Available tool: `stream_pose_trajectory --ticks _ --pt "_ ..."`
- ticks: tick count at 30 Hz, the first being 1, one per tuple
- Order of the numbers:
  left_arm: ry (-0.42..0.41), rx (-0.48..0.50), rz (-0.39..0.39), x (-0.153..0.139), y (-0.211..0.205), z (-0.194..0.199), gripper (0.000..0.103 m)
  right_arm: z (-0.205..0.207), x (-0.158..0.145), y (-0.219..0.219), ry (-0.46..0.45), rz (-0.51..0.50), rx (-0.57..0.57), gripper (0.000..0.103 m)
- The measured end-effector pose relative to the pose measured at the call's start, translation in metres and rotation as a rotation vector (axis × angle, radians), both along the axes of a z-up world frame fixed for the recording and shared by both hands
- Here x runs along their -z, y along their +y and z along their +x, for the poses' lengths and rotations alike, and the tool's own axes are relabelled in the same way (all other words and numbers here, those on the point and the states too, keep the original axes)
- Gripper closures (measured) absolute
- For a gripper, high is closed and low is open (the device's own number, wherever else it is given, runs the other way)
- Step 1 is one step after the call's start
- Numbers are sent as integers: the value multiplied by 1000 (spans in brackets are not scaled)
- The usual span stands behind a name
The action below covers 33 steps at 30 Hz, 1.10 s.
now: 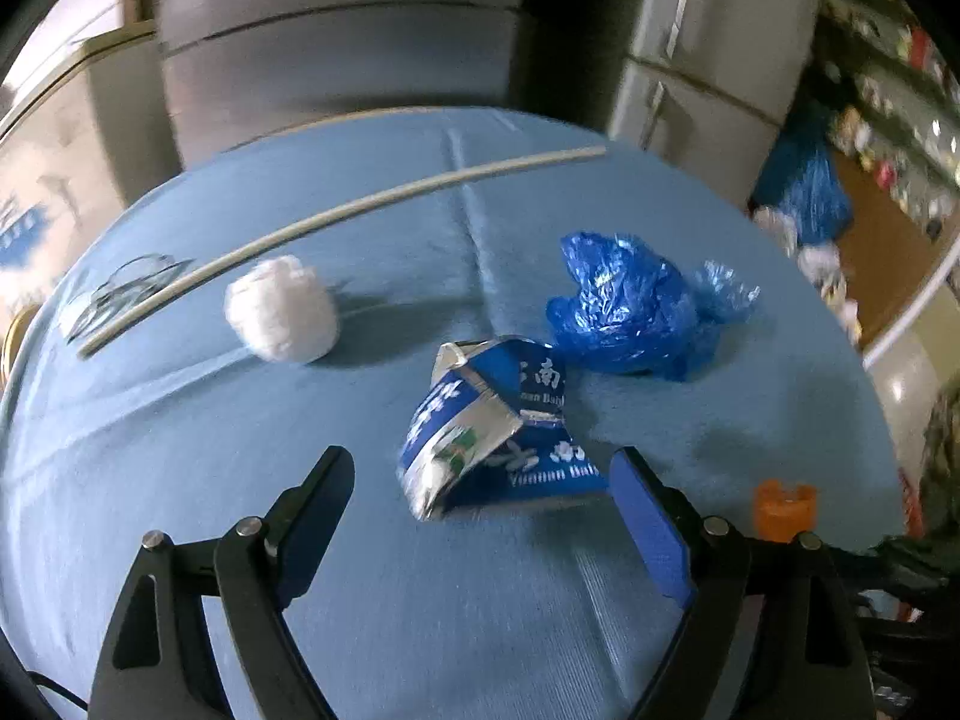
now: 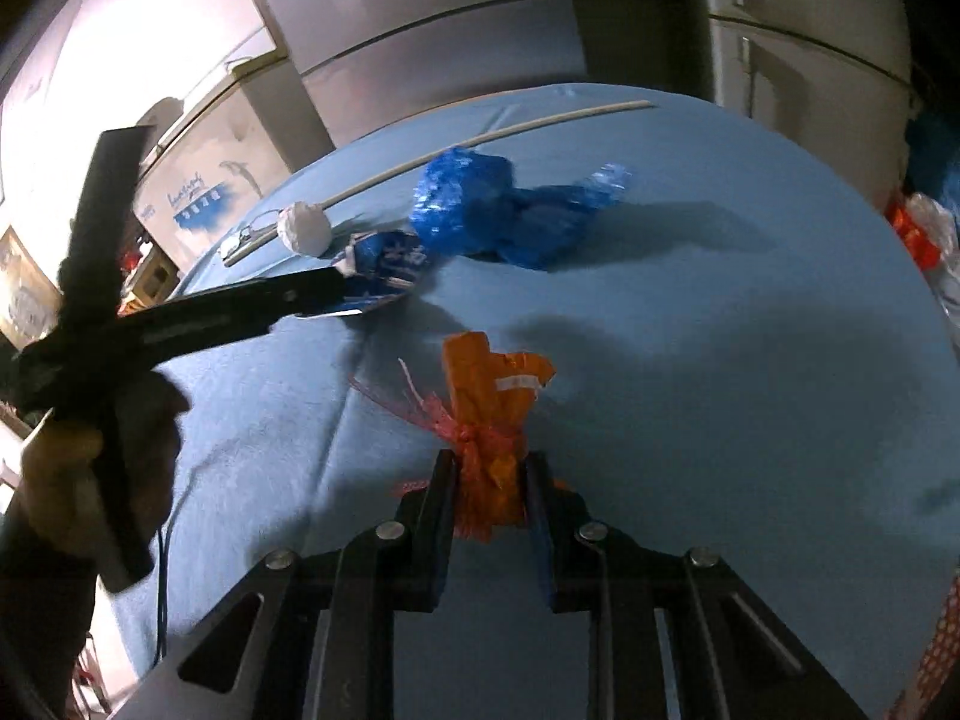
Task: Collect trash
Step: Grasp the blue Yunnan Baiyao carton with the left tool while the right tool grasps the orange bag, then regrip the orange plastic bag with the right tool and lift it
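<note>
**Orange wrapper gripped, blue carton lined up next**

The right tongs (image 2: 491, 480) are closed on a crumpled orange wrapper (image 2: 493, 396) tangled with a tuft of red mesh netting (image 2: 447, 420); the wrapper is pinched between the two jaws and stands up from them. The left tongs (image 1: 480, 468) are held wide open over the tabletop, and a crushed blue-and-silver carton (image 1: 492, 426) lies between the jaws, close to the blue-padded one, with no pad seen pressing on it. The step in hand is judged to be the pick-up of the trash, piece by piece. For the next move, the left tongs would need to be lowered around the carton and closed, while the orange wrapper is carried off to a bin, which is not seen in either view.

Beyond the carton a crumpled blue plastic bag (image 1: 630, 306) is found just beside it, a white wad of tissue (image 1: 282, 309) a little apart, then a long pale stick (image 1: 336, 219) and a clear plastic wrapper (image 1: 129, 288) near the far edge. All are carried on a tabletop covered in light blue cloth (image 1: 420, 600). Grey cabinet fronts (image 1: 336, 60) are seen behind it, and cluttered shelves (image 1: 888, 90) at one side. In the right wrist view a person's hand (image 2: 84, 468) is seen holding the left tool.
</note>
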<state>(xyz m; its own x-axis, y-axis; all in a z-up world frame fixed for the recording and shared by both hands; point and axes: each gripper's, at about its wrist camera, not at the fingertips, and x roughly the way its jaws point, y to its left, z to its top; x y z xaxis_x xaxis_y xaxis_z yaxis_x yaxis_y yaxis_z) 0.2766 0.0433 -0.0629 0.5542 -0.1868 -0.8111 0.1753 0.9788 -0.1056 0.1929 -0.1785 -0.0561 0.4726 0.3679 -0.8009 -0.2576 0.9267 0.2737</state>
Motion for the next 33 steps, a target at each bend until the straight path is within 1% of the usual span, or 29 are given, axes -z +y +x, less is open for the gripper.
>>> stream_pose_trajectory --ticks 2,5,6,7,8,9,11,14,15,17,21,29,33 --pt "21 11 20 6 -7 9 16 1 1 -2 2 9 9 79" --pt "60 39 14 15 -14 16 15 1 0 -4 2 18 15 79" --pt "78 35 25 20 -16 19 11 -1 0 -5 2 20 15 79" --pt "87 33 39 23 -18 21 10 -1 0 -4 3 20 15 79" --pt "56 34 70 23 -21 20 10 -1 0 -4 3 22 15 79" --pt "62 26 86 25 -22 22 10 -1 1 -4 3 24 15 79" --pt "38 4 85 23 -20 20 21 -1 1 -4 3 27 19 80" --pt "47 -14 27 20 -11 17 23 -2 0 -6 2 29 28 80" --pt "48 -15 13 19 -9 14 23 -3 -1 -8 0 30 30 80" --pt "32 -28 16 15 -4 6 23 -6 -4 -9 -8 34 34 80" --pt "19 -66 -2 6 8 -16 23 -13 -14 -9 -26 44 36 80" --pt "-14 -100 2 -12 4 -64 23 -36 -18 -9 -37 60 38 80" --pt "-23 -110 -12 -19 6 -78 23 -48 -20 -14 -45 68 54 80"
